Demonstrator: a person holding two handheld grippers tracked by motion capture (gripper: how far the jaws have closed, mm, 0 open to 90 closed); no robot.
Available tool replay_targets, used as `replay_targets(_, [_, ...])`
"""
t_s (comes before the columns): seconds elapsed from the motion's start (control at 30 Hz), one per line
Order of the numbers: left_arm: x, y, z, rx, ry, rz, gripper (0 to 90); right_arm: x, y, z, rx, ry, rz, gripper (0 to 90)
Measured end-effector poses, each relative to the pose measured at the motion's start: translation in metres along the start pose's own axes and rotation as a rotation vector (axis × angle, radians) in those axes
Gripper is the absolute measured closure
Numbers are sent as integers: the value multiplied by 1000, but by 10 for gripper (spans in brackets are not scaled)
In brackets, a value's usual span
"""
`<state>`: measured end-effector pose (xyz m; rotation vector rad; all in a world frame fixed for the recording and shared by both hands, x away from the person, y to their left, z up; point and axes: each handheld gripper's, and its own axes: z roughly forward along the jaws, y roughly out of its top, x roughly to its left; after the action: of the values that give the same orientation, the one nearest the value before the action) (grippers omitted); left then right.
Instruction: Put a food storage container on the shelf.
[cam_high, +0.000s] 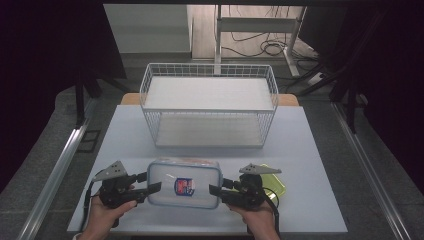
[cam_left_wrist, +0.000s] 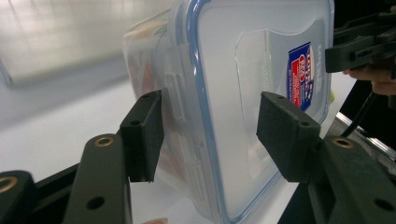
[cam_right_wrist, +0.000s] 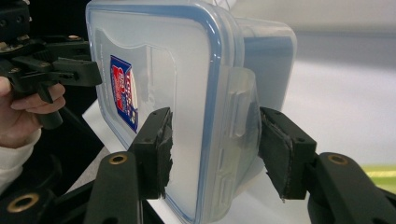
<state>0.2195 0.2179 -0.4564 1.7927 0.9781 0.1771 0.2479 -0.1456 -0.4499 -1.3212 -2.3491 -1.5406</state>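
So both tongs were on the box (cam_high: 184, 183) at once, one at each short end. The left tongs (cam_high: 150, 189) came in from the left and the right tongs (cam_high: 216, 190) from the right, which put the box's long axis straight across between the two hands, parallel to the near edge of the desk (cam_high: 125, 130). Neither hand was nearer than the other, it sat dead in the middle.

From the left gripper view, the left tongs (cam_left_wrist: 210, 135) were partly spread with the lid edge and side clip between the pads, one pad on the lid face, the other against the wall. Same story in the right gripper view: right tongs (cam_right_wrist: 215, 149) pinching the opposite end over its clip. Looked like a real two-handed grip, not just hovering.

The box itself was a clear lock-lid one with a blue seal and a sticker on top, something reddish inside. It was at the near edge of the desk, and I honestly couldn't tell if it was off the surface. The basket (cam_high: 209, 107) sat directly beyond it, well apart, with its long side lined up the same way, so my guess was a straight carry forward and up over the rim, keeping it level. A green lid (cam_high: 277, 182) lay just by the right hand.
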Motion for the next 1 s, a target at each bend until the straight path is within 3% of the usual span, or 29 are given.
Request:
replay_targets(0.2, [-2,22,4,-24,3,30,425,-1,19,-11,-33,-11,-31,470])
replay_targets(0.53, [0,65,12,-84,10,70,425,-6,66,-28,-67,-34,-99,470])
replay_targets(1.0, [7,99,16,-112,24,90,423,-9,107,-33,-85,-51,-154,466])
